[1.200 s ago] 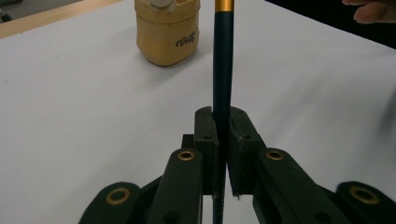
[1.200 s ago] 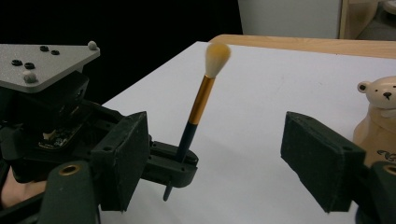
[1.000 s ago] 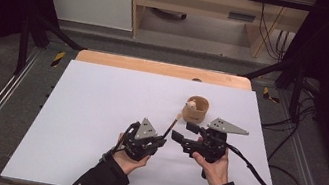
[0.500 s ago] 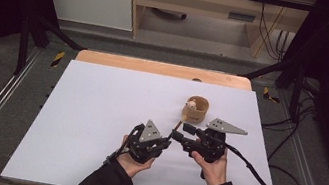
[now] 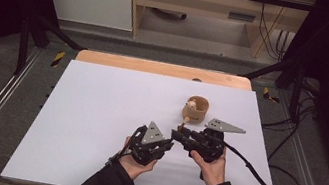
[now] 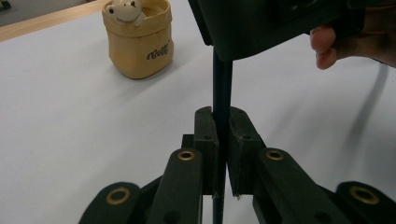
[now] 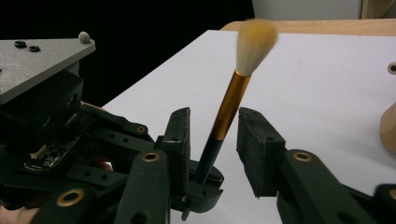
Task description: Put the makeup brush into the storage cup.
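Left claw (image 5: 170, 144), held near the middle of the worktop's (image 5: 98, 112) near half, is clamped on the dark lower handle of a makeup brush (image 7: 229, 105); in the left gripper view its two black jaws press flat against either side of the thin shaft (image 6: 222, 93), which rises upright between them. Right claw (image 7: 214, 154) faces the left one from close beside it, toward the worktop's right edge; its jaws have just been closing, with the brush between them, yet a gap remains on both sides and the pads do not touch the handle. In the right gripper view the brush leans slightly, showing a dark handle, a gold ferrule and a pale, orange-tipped tuft at the top. A small tan cup-shaped holder (image 5: 195, 109) with a little pale figure on its rim stands just beyond the claws, toward the far right part of the worktop, apart from both. Each gripper is carried by one hand, and a black cable (image 5: 253, 171) trails from the right gripper toward the near right corner.
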`<state>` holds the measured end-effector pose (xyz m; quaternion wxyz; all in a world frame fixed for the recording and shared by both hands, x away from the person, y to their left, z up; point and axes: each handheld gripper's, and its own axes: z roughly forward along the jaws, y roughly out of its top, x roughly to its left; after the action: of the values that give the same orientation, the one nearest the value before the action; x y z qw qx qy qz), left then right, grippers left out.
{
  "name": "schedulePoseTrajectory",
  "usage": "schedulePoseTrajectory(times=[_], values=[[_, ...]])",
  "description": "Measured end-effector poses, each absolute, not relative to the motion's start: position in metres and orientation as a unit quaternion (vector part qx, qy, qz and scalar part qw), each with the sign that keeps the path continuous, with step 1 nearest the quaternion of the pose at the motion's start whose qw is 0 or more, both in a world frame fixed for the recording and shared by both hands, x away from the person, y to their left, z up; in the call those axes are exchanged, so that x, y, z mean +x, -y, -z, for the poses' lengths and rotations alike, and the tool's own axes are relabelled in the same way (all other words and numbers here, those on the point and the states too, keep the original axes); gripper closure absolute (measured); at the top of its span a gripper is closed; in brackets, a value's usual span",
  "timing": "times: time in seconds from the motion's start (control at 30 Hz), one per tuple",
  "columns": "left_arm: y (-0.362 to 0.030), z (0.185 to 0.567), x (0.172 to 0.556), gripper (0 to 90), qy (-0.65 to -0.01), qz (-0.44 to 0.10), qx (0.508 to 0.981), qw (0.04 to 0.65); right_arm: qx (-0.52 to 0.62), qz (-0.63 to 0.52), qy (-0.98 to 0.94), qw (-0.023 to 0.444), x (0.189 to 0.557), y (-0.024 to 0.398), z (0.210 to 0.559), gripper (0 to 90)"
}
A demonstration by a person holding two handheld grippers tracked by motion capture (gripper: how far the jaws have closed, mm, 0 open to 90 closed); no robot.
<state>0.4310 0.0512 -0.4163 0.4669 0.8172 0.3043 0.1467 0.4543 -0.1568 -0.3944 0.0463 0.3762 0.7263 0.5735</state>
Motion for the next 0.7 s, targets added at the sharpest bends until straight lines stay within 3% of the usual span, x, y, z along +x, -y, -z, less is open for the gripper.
schedulePoseTrajectory(times=[0.4,0.7], values=[[-0.049,0.4184,0.4299,83.7,-0.302,-0.143,0.819,0.467,0.375,-0.576,-0.725,0.027,0.455,0.1579,0.3948,82.2],[-0.0486,0.419,0.4296,83.5,-0.299,-0.14,0.82,0.468,0.371,-0.575,-0.729,0.021,0.4545,0.1583,0.3944,83.4]])
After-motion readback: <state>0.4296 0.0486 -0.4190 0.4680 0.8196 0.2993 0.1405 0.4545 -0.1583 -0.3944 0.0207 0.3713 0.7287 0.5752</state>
